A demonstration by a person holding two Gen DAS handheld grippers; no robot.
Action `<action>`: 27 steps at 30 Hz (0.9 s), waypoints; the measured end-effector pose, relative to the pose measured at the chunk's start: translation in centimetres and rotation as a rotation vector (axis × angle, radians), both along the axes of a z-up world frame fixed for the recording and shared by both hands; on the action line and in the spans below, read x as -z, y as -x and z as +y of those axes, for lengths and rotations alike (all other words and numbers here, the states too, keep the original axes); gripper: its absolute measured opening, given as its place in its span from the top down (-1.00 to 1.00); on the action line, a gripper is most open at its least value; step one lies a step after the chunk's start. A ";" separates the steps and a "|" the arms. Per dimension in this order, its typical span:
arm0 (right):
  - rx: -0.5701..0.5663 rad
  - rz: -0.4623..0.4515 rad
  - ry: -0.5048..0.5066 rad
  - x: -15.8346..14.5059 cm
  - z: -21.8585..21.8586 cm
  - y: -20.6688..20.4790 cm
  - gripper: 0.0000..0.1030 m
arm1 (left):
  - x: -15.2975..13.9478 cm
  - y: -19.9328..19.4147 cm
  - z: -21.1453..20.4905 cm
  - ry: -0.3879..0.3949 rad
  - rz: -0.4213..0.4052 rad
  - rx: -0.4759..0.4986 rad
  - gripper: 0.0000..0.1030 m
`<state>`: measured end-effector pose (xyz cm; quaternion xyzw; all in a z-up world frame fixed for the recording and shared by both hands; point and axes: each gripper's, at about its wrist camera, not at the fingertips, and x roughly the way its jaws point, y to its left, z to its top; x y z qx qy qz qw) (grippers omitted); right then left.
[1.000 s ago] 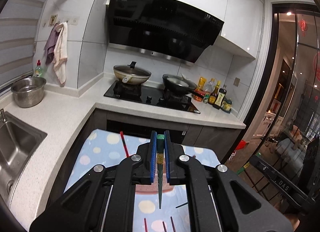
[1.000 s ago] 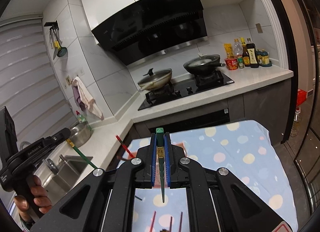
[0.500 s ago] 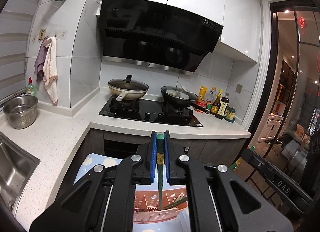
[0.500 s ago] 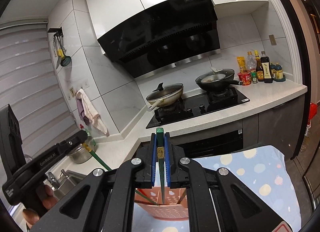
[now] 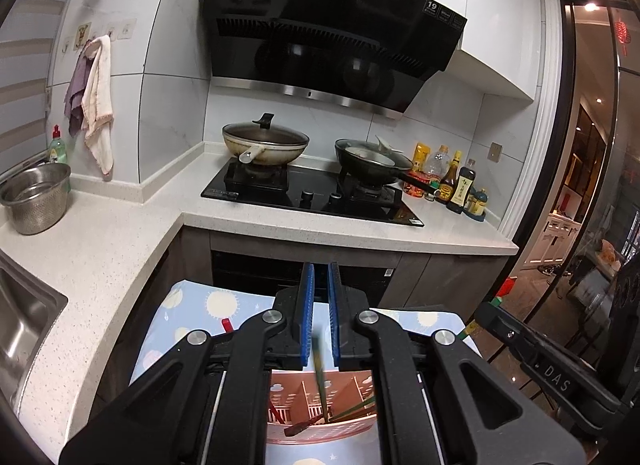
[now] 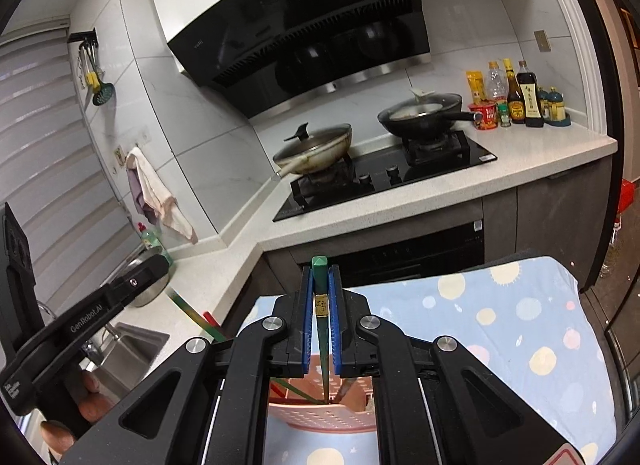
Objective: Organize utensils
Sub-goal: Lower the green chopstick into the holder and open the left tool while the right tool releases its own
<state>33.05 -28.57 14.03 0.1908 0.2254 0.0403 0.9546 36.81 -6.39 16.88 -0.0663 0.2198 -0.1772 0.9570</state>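
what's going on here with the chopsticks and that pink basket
A person is sorting chopsticks into a pink utensil basket that sits on a spotted blue cloth in a kitchen. The right gripper is shut on a green chopstick, held upright with its tip down in the basket. The left gripper also has a green chopstick between its pads, blurred but angled down into the basket. Several red and green chopsticks already lie in the basket.
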 end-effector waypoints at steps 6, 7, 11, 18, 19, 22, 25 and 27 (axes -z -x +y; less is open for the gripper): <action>-0.002 0.026 0.026 1.1 0.4 -0.5 0.86 | 0.8 -0.6 0.2 -0.003 0.025 -0.008 0.87; 0.002 0.027 0.028 1.2 0.4 -0.6 0.83 | 1.0 -0.8 0.3 -0.002 0.034 -0.013 0.87; 0.027 0.012 0.033 1.2 0.4 -0.1 0.43 | 1.5 -0.8 0.9 0.002 0.052 -0.032 0.51; 0.028 0.008 0.065 1.1 0.5 1.1 0.41 | 2.2 0.0 2.1 0.002 0.066 -0.060 0.28; 0.029 0.007 0.071 1.2 0.6 1.4 0.41 | 2.3 0.2 2.3 0.001 0.068 -0.065 0.22; 0.030 0.007 0.076 1.1 0.7 2.0 0.41 | 2.5 0.6 2.8 -0.001 0.069 -0.073 0.17; 0.029 0.012 0.073 1.0 0.6 2.7 0.41 | 2.6 1.2 3.2 -0.001 0.078 -0.074 0.17; 0.028 0.014 0.074 1.1 0.6 3.4 0.41 | 2.8 1.7 3.3 -0.003 0.082 -0.076 0.17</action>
